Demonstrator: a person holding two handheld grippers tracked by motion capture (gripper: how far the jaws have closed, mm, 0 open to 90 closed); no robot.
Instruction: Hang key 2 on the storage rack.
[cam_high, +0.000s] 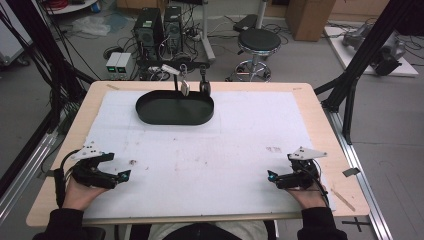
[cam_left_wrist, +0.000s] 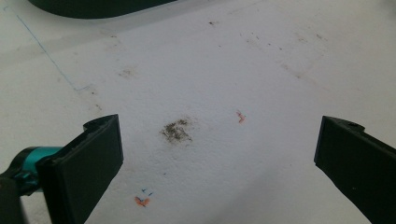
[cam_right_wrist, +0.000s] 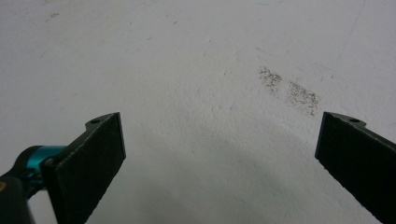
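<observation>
Tray work looks like what I have ahead of me: one black oval metal tray (cam_high: 174, 108) sits at the far middle of the white table cover (cam_high: 240, 150), its long axis running across the table from left to right, and nothing inside it that I can make out. From my jaws it lies forward and well apart on both sides. My left gripper (cam_high: 121, 176) is the nearer of the two, since the tray sits a little to the left of centre; in the left gripper view the tray's dark rim (cam_left_wrist: 98, 7) just cuts the top edge, ahead of the jaws and to their left. My right gripper (cam_high: 272, 177) would have to cross farther and inward to reach it.

Both pairs of jaws stand wide apart with nothing between them. Between the left jaws I see bare cover with one dark grey smudge (cam_left_wrist: 176, 131) and two small orange marks. Ahead of the right jaws, toward the right one, lie two faint grey scuffs (cam_right_wrist: 289, 91).

Counting: one tray, two grippers, each resting low near the close edge of the table, well apart from each other. Behind the tray, three small clip-like fixtures (cam_high: 186, 80) stand at the far table edge; I cannot tell what they are.
</observation>
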